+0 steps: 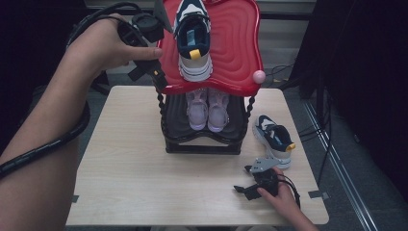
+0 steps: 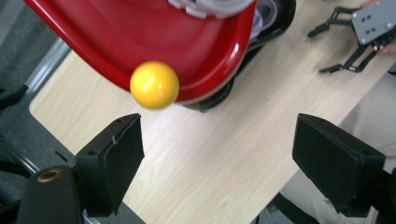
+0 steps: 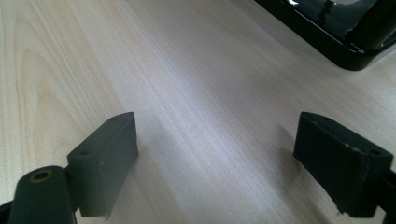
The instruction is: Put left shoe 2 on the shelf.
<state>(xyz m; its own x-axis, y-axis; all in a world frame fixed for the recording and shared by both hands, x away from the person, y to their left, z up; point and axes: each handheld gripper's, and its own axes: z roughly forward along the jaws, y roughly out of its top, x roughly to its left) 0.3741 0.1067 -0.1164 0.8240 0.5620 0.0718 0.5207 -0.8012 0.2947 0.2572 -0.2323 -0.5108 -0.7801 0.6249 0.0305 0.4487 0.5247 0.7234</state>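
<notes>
A: In the high view, our left tongs [image 1: 153,72] sit at the upper left of the frame, just beside the left edge of the glossy red wavy-ribbed plastic top shelf [image 1: 235,48] of the small black two-tier shoe rack [image 1: 202,144]. A navy, white and grey sneaker with a yellow heel tab [image 1: 193,38] stands on that shelf, top centre. Its matching sneaker [image 1: 274,139] lies on the pale wooden table [image 1: 125,168], right of the rack, with our right tongs [image 1: 248,187] near it, lower right. A pair of pale pink sneakers [image 1: 208,109] fills the lower tier.

B: In the left gripper view, our jaws stand wide with nothing between them. The round yellow knob [image 2: 154,85] at the shelf corner hangs just above the left jaw, centre left. We judge a careless sweep could knock that knob, rock the rack and tip the shelved sneaker off.

A: In the right gripper view, our jaws gape empty over bare table, the rack's black base [image 3: 327,32] at the upper right. Reaching blind for the loose sneaker, we could shove it off the table's edge.
</notes>
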